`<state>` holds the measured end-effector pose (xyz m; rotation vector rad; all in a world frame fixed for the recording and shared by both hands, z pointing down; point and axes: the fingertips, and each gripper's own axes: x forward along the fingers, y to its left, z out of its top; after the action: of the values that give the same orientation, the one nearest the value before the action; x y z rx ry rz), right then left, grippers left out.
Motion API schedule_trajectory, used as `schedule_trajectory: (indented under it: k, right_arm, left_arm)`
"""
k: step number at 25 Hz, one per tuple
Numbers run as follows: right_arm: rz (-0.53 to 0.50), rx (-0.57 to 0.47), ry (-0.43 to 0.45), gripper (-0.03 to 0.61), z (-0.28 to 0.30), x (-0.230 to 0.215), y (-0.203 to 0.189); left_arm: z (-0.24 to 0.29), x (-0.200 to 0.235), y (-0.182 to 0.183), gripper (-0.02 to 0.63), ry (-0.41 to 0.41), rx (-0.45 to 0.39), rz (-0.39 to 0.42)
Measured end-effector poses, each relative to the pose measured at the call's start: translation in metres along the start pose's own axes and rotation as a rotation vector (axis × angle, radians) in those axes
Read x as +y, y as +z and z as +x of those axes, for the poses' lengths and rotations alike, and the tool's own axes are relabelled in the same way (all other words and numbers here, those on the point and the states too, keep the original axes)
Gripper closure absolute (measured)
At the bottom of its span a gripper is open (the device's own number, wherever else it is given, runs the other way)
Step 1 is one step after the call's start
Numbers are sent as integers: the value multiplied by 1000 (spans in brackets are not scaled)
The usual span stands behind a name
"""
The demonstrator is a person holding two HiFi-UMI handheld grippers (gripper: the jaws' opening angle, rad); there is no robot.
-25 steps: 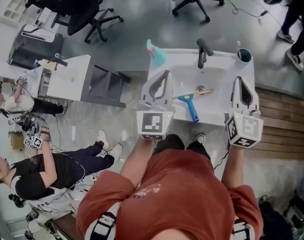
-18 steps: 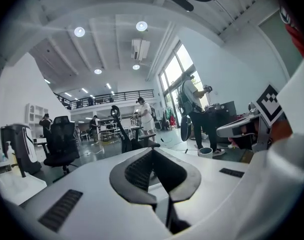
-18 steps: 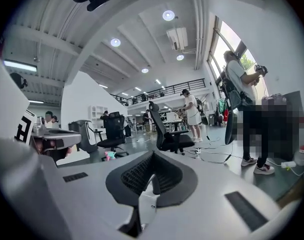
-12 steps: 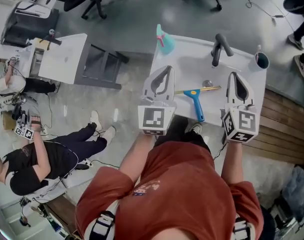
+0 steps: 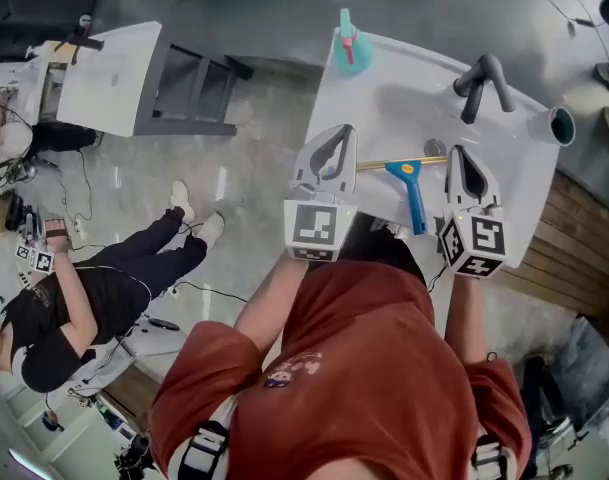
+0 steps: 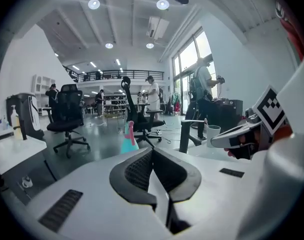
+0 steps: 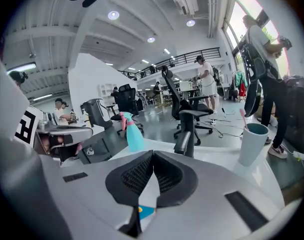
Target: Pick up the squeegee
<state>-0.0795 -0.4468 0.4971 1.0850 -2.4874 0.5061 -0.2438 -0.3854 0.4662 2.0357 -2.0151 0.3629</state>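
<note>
Two sets of jaws closed and empty: left gripper (image 5: 338, 132), right gripper (image 5: 462, 152). Risk: lowered shut, either would shove the squeegee (image 5: 413, 196) aside.

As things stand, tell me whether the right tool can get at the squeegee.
Probably yes. The squeegee lies uncovered on the white counter just beside the right tool, nothing between them; its jaws are shut and must open first.
</note>
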Motion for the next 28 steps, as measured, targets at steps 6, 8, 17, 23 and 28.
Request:
schedule_trajectory:
  k: [6,8,17,23,28]
  right_arm:
    - [16,148,25,548,4,18,-54]
    - [29,198,30,541,-9,12,-77]
    - [96,389,91,437,-165,-94,-198]
    - [111,483,107,408,-171,-114,-235]
    - [63,556,115,399,-153,-93,-245]
  left_arm:
    - [0,-4,-45,598,-55,79,-46]
    - [-3,-22,-58,598,-73,105,-51]
    - [-35,-247,-101,598,-178,176,-61]
    - [-23,-280,-116,598,-197,193,-83]
    - [-17,-251,-120,598,-208,202,-110]
